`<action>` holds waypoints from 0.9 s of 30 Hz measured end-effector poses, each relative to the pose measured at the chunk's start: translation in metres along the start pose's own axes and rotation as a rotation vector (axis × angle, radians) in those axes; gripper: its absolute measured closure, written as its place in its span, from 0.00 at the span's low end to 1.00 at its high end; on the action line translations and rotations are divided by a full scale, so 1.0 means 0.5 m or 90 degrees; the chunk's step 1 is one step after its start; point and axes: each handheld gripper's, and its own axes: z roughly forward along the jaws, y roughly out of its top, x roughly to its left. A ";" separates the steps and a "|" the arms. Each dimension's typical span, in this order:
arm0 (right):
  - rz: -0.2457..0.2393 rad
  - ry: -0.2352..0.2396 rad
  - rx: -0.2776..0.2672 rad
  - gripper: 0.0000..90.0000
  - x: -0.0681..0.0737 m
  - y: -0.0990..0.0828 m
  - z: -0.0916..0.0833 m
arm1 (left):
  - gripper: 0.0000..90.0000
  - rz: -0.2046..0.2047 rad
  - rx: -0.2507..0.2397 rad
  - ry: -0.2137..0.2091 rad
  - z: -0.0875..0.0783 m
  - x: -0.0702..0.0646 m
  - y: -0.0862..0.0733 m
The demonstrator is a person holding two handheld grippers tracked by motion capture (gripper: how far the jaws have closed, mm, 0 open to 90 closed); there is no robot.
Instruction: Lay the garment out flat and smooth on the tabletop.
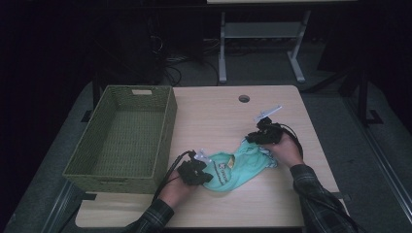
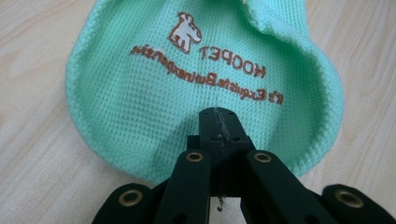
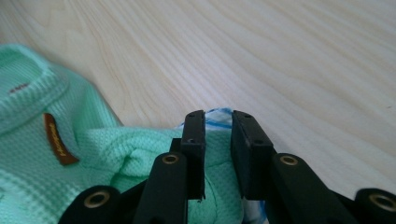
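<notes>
A small mint-green knit garment [image 1: 233, 167] lies crumpled on the wooden table [image 1: 218, 116], with brown lettering and a little animal logo on it [image 2: 187, 32]. My left gripper [image 1: 207, 172] is at the garment's left end, shut on its hem [image 2: 219, 119]. The right gripper [image 1: 252, 142] is at the garment's right end. Its jaws [image 3: 218, 126] stand a little apart, with bunched green cloth [image 3: 116, 149] and a blue-and-white striped bit [image 3: 217, 115] pinched between them. A brown tag [image 3: 58, 140] is sewn near the collar.
A green woven basket [image 1: 167, 126] stands on the table's left side, close to my left hand. A round cable hole [image 1: 244, 98] sits near the far edge. Bare tabletop stretches behind and in front of the garment.
</notes>
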 end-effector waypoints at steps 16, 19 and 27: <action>-0.003 -0.014 0.005 1.00 0.007 -0.016 0.021 | 1.00 0.000 0.000 0.001 0.000 0.000 0.000; 0.007 -0.022 -0.015 1.00 0.002 -0.011 0.010 | 1.00 -0.010 -0.007 0.001 0.002 -0.003 0.000; 0.028 -0.049 -0.030 1.00 -0.016 0.009 -0.006 | 1.00 0.003 0.003 0.002 -0.001 0.001 0.000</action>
